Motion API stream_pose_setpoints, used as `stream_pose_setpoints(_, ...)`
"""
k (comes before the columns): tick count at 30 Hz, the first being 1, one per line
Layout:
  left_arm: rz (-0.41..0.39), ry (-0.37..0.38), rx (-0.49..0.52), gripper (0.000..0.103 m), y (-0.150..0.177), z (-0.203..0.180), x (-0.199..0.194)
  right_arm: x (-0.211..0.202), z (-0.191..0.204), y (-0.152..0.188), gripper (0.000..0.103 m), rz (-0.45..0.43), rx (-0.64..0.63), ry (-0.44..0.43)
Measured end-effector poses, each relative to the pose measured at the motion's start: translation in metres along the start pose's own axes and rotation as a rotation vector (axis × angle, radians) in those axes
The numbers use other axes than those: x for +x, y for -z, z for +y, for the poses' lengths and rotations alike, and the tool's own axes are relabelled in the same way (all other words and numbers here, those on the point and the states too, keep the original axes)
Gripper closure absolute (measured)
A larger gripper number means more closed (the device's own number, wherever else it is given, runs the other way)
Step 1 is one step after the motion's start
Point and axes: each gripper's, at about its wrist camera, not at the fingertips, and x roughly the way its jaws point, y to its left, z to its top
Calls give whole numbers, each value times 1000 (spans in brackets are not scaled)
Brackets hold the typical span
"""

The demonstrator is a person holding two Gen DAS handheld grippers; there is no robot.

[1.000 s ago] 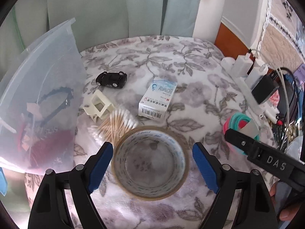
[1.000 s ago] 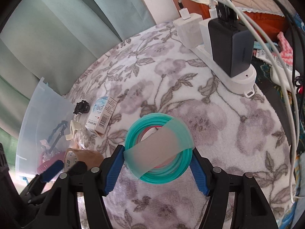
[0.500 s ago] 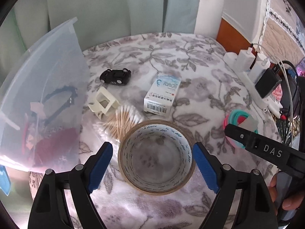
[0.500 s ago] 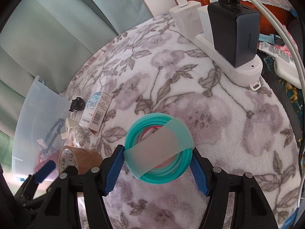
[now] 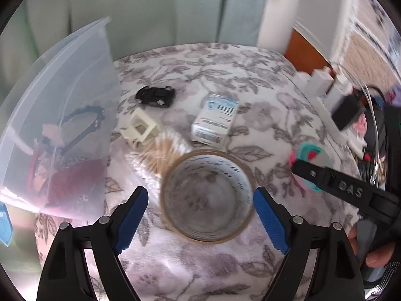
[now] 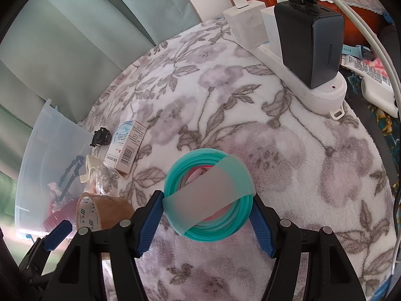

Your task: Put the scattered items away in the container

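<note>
A brown tape roll (image 5: 208, 195) lies flat on the floral blanket between the blue pads of my open left gripper (image 5: 200, 215); the right pad is near its rim, the left pad stands apart. My right gripper (image 6: 208, 213) has its pads against both sides of a teal coil with a frosted band (image 6: 210, 195). The clear plastic container (image 5: 55, 115) stands at the left, holding a dark headband and red items. Cotton swabs (image 5: 160, 153), a cream clip (image 5: 139, 128), a black toy car (image 5: 155, 95) and a small white box (image 5: 215, 120) lie beyond the tape.
A white power strip (image 6: 300, 75) with chargers and cables lies at the right edge of the blanket. More clutter sits past it. Pale green curtains hang behind. The right gripper's black arm (image 5: 338, 190) crosses the left wrist view at right.
My left gripper has drawn back and shifted left, so the tape roll sits right of centre between the pads. The right gripper stays around the teal coil, its pads slightly closer in.
</note>
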Motion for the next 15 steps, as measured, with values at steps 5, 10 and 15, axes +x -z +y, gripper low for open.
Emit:
stream_pose_setpoints(5,27,-25,-74,17,0,19,12,-2,-5,0,34,0,-2,2)
stream_pose_setpoints(10,60,-35,-108,18,1,28,27,-2,-6,-1,34,-1,-9,8)
stream_pose_setpoints(15,62,-26,-105,37,-4,27,38,-1,-6,-2,34,-3,-22,23)
